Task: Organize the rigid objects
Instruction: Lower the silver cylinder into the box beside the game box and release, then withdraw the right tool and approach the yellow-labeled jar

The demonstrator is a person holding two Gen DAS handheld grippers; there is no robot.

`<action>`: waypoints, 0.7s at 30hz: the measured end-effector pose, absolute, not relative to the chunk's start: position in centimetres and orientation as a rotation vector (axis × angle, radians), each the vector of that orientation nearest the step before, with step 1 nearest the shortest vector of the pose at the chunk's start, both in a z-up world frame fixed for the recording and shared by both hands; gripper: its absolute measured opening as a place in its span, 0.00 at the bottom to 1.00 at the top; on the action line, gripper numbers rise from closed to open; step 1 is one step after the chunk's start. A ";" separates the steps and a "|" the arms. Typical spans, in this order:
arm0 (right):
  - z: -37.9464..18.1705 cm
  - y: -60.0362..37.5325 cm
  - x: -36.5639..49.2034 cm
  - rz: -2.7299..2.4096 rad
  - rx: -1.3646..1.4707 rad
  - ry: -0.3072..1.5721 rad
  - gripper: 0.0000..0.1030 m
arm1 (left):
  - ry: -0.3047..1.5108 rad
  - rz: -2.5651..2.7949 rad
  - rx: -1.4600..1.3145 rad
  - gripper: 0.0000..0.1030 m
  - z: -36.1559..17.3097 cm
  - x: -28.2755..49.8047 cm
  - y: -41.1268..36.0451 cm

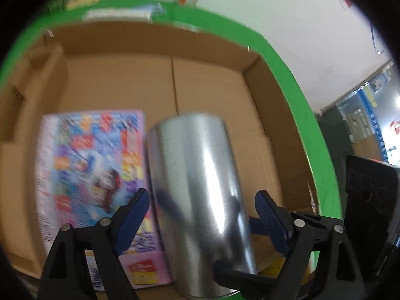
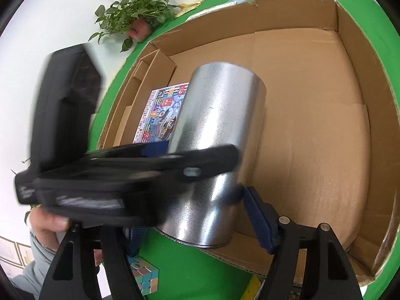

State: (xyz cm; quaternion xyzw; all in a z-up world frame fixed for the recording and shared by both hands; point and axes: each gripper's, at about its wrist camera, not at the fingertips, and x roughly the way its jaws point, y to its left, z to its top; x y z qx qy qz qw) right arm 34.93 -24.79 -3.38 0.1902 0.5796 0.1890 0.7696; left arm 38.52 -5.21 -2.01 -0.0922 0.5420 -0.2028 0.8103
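Colourful box already in carton w/ metal can beside it, both hand-held grippers, left & right, spread around can, not pinching; cube remains on tabletop.

My view: green worktop under everything, plain white wall at twelve o'clock, leafy potted plant at eleven, cluttered blue-trimmed shelving at three.

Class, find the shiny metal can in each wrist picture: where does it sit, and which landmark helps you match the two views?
Left wrist: metal can lower centre, right of the colourful box.
Right wrist: metal can centre, partly behind the other hand-held gripper.
Shared landmark: the cardboard box.
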 end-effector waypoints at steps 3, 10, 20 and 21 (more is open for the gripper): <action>-3.1 -23.9 35.0 0.400 0.369 1.259 0.68 | 1.131 -0.389 -0.184 0.85 -1.0 38.1 -4.5; -0.3 -23.4 33.0 0.332 0.276 1.137 0.88 | 0.895 -0.375 -0.093 0.85 2.6 32.7 -3.6; 5.5 -24.1 17.6 -0.054 0.074 0.767 1.00 | 0.556 -0.288 0.012 1.00 5.0 18.6 -2.6; 5.4 -24.0 16.9 -0.073 0.077 0.767 1.00 | 0.571 -0.296 -0.020 1.00 4.7 18.1 -2.4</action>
